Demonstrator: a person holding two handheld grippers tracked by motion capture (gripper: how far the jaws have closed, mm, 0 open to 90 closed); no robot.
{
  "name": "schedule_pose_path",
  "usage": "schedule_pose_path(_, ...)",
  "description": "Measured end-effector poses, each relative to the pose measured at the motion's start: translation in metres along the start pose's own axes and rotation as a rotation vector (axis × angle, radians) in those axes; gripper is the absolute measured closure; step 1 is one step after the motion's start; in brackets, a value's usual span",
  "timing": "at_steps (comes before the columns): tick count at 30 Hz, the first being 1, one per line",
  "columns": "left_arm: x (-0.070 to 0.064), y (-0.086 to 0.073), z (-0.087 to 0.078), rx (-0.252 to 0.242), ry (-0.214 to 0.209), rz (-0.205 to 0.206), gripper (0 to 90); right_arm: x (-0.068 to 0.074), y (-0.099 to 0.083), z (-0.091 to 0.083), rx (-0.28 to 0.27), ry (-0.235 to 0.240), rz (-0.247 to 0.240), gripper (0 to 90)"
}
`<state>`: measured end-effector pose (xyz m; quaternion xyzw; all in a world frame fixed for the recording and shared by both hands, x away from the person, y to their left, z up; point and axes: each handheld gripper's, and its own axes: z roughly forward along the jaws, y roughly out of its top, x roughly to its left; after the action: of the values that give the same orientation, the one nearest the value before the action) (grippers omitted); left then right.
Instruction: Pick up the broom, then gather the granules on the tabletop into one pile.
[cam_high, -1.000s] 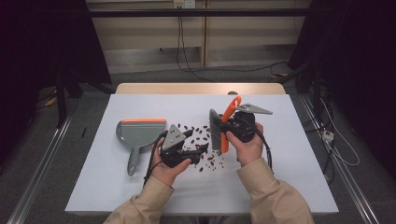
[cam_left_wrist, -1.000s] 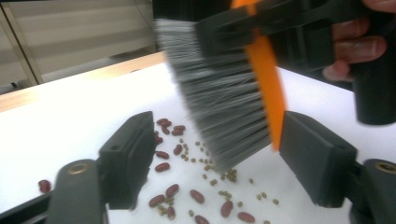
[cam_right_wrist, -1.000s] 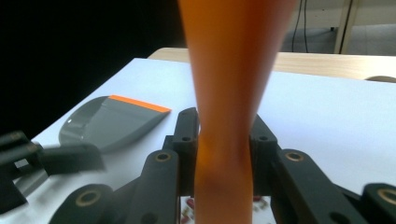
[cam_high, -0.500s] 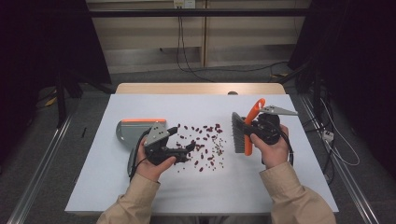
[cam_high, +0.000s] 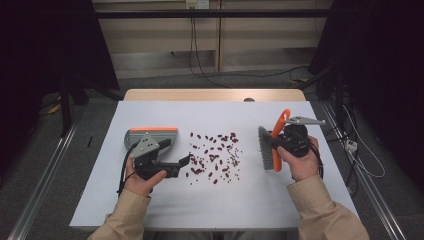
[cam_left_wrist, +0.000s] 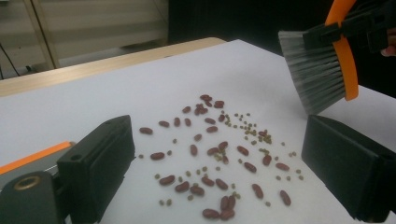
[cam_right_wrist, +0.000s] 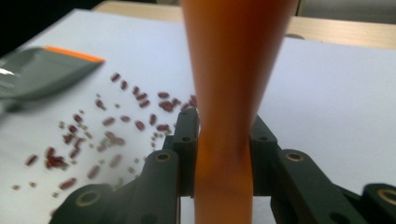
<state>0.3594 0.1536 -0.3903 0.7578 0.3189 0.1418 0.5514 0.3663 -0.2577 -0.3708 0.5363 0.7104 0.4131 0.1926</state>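
Brush raised, ready to sweep the scattered beans

Nearest, the left hand-held gripper (cam_high: 186, 161) sits spread and empty just left of the beans (cam_high: 215, 156); right of them the right hand-held gripper (cam_high: 278, 142) pinches the brush (cam_high: 272, 145), bristles toward them; the dustpan (cam_high: 150, 136) waits beyond-left, probably to catch them.

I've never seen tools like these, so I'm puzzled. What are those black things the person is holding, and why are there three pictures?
A person holds a hand tool with two black fingers in each hand. One picture looks down from above; the other two come from small cameras riding on the tools. On the white table lie scattered red beans and a grey dustpan with an orange edge. The right gripper squeezes the orange handle of a small brush. The left gripper is open, holding nothing, with its fingers beside the beans.
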Motion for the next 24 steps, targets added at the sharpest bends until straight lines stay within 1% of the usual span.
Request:
schedule_pose_path(1, 0.002, -0.001, -0.002, -0.001, 0.001, -0.004, 9.3, -0.001, -0.001, 0.002, 0.013, -0.001, -0.005, 70.9)
schedule_pose_path(3, 0.006, -0.002, -0.006, -0.003, 0.005, 0.003, 9.1, -0.003, -0.004, 0.007, 0.036, -0.005, 0.004, 70.9)
schedule_pose_path(7, 0.013, -0.004, -0.012, -0.007, 0.01, -0.01, 8.1, -0.006, -0.005, 0.015, 0.053, -0.011, 0.015, 70.9)
schedule_pose_path(14, 0.024, -0.008, -0.021, -0.01, 0.037, -0.022, 7.8, -0.008, 0.0, 0.03, 0.067, -0.022, 0.028, 70.9)
schedule_pose_path(16, 0.026, -0.01, -0.023, -0.009, 0.042, -0.022, 7.8, -0.01, 0.002, 0.038, 0.086, -0.029, 0.029, 70.9)
schedule_pose_path(21, 0.034, -0.015, -0.029, -0.003, 0.06, -0.029, 7.8, -0.015, 0.006, 0.055, 0.116, -0.029, 0.052, 70.8)
schedule_pose_path(23, 0.036, -0.016, -0.03, -0.007, 0.068, -0.037, 7.8, -0.017, 0.008, 0.059, 0.121, -0.031, 0.057, 70.8)
schedule_pose_path(24, 0.037, -0.016, -0.031, -0.005, 0.069, -0.032, 7.7, -0.017, 0.008, 0.061, 0.122, -0.031, 0.056, 70.7)
